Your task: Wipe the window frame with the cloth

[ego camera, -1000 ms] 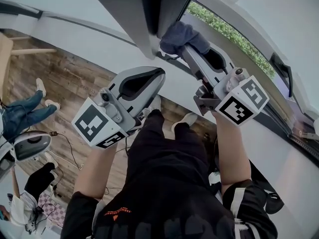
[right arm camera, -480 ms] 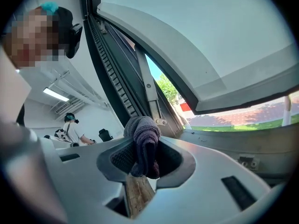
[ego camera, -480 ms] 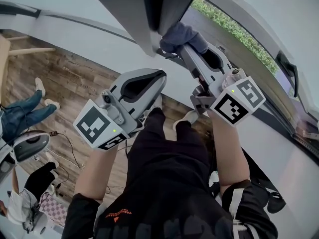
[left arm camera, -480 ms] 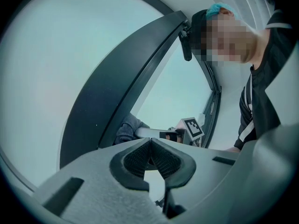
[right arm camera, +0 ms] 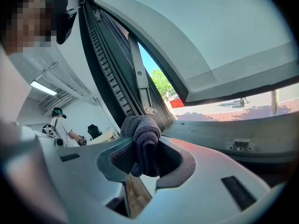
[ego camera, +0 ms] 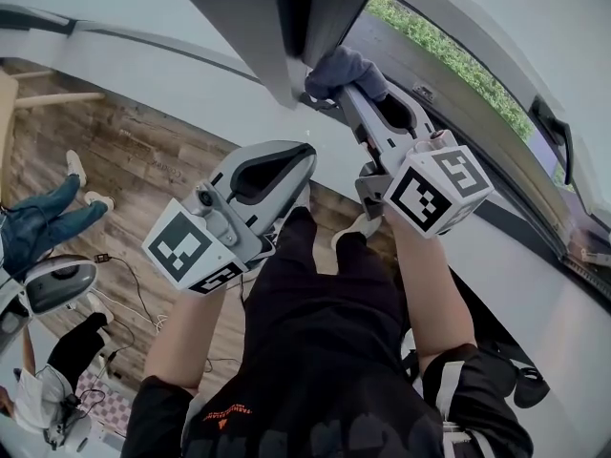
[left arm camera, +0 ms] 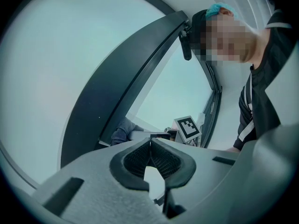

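Observation:
A dark grey-blue cloth (ego camera: 344,68) is bunched between my right gripper's (ego camera: 332,89) jaws and pressed against the dark window frame (ego camera: 307,17) at its lower edge. In the right gripper view the cloth (right arm camera: 142,139) fills the jaws of the right gripper (right arm camera: 142,149), close to the frame's ribbed channel (right arm camera: 114,85). My left gripper (ego camera: 304,151) hangs lower and to the left, shut and holding nothing, apart from the frame. In the left gripper view its jaws (left arm camera: 150,142) meet, and beyond them show the cloth (left arm camera: 122,133) and the curved frame (left arm camera: 126,78).
The window stands open, with a hinge arm (right arm camera: 140,73) and sill hardware (right arm camera: 240,145) near the cloth. A handle (ego camera: 544,122) sits far right. Below lies a wooden floor (ego camera: 115,151) with a person's legs (ego camera: 48,213) at left. Another person (right arm camera: 60,122) stands in the room.
My right gripper, still holding the cloth against the frame, has shifted slightly left, its marker cube swinging left and down. The left gripper has barely moved.

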The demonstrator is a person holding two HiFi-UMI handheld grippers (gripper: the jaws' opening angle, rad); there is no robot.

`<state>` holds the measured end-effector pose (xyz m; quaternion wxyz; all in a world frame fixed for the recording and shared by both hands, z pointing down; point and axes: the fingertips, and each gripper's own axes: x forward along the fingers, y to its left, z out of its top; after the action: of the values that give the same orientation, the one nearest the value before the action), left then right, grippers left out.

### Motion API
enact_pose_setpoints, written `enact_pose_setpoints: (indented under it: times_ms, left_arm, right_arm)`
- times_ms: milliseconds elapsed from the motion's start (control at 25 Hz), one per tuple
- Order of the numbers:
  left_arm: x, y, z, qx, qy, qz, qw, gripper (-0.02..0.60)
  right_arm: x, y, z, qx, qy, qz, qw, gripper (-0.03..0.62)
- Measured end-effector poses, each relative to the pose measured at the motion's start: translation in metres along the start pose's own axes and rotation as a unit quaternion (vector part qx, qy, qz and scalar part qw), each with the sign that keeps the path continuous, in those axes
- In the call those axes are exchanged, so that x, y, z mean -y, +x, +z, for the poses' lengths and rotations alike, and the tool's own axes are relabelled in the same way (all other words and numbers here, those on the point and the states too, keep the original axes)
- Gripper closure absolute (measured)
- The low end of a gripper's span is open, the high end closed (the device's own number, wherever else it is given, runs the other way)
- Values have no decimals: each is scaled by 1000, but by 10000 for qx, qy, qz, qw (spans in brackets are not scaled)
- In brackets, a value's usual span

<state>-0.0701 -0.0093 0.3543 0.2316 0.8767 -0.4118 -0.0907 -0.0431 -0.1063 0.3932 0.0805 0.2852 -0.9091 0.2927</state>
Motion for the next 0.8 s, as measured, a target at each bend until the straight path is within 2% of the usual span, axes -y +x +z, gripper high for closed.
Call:
enact_pose_setpoints:
  times_ms: [280,800]
  left_arm:
    - [-1,-2,-7,-53,-50,40,10000,557]
    - [8,3,1,-140,28,-110,9998,557]
  right_arm:
    - [8,2,-5,-70,51,-281,9996,494]
    - [10,-4,-6,-87,158,-363,9992,494]
